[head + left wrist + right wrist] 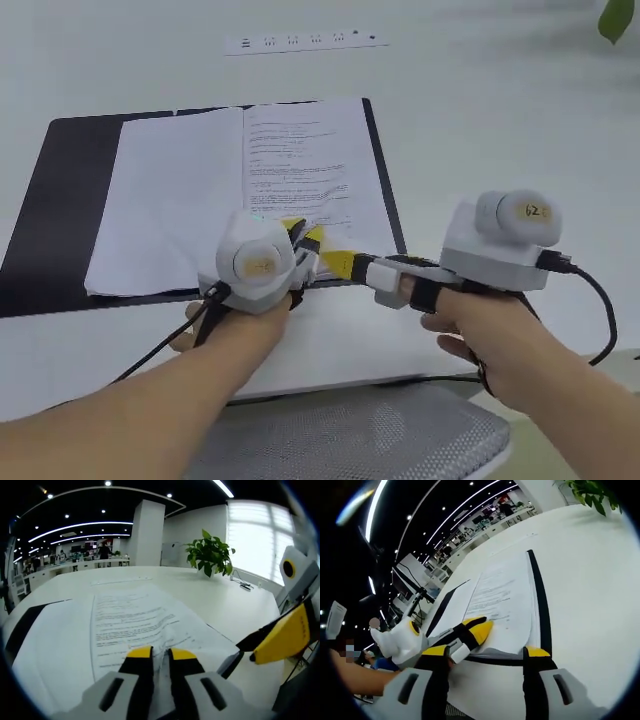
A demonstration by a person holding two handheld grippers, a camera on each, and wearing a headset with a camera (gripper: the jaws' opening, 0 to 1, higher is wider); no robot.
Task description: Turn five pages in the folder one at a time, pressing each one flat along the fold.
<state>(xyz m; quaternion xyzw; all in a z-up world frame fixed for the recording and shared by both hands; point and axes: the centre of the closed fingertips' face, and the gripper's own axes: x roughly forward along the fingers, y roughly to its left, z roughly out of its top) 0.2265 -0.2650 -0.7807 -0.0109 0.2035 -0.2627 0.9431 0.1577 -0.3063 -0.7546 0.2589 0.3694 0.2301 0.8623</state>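
Because the left gripper [161,654] seems clamped on the lower edge of the page [300,160] in the open folder [60,200], while the right gripper [486,652] waits with jaws apart, a fast pull could tear it.

Your head view is bright and even; the white table [480,100] nearly washes out, and shadows are faint. In your left gripper view the window [255,535] at upper right glares white, while ceiling lights [75,527] streak across the dark upper left. Both gripper views bow at the edges, and print on the page [135,615] blurs toward the bottom.
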